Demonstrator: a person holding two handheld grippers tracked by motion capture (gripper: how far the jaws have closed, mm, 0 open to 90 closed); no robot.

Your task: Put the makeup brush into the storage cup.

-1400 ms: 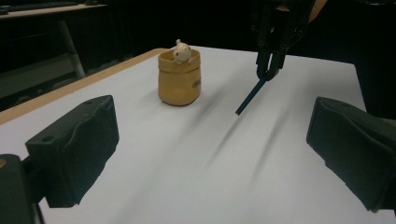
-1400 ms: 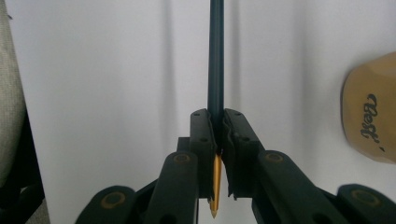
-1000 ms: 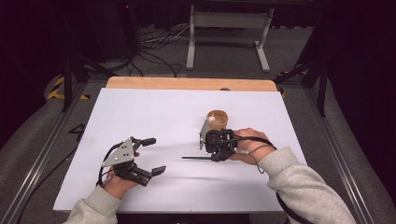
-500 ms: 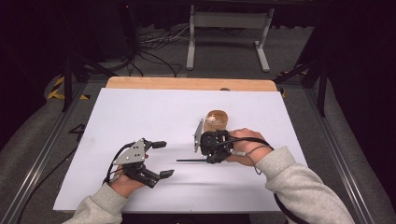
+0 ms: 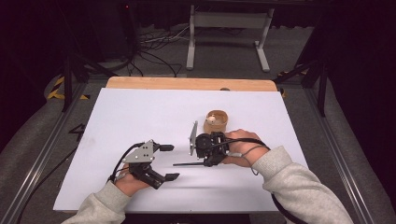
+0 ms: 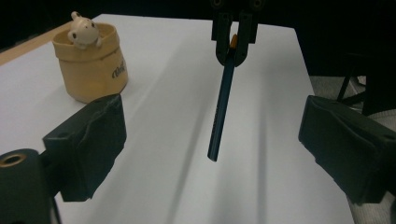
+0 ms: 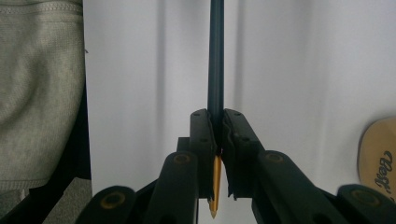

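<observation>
So here's where things stand: the right gripper (image 5: 201,158) has its black jaws clamped tight on a dark teal wooden pencil (image 6: 223,102), pinching it close to the sharpened end, and the yellowish tip (image 7: 215,186) pokes out behind the pads in the right gripper view. The rest of the pencil sticks out level toward the left, hanging just above the white sheet covering the table (image 5: 140,107) with nothing else supporting it. So the pickup part looks done to me.

The left gripper (image 5: 169,162) sits near the front left of the sheet, just beside the pencil's free end. Its jaws have just been closing a bit but they're standing wide apart, and nothing is between them yet. In the left gripper view the blunt end of the pencil points pretty much straight into that gap without reaching the pads.

My read is that this is a handover, or a two-handed grip, about to happen, and that's the part left. The small tan fabric pot with a little white figurine on its rim (image 5: 216,120) sits just beyond the right hand, so maybe the pencil ends up in there. Can't say for sure.
</observation>
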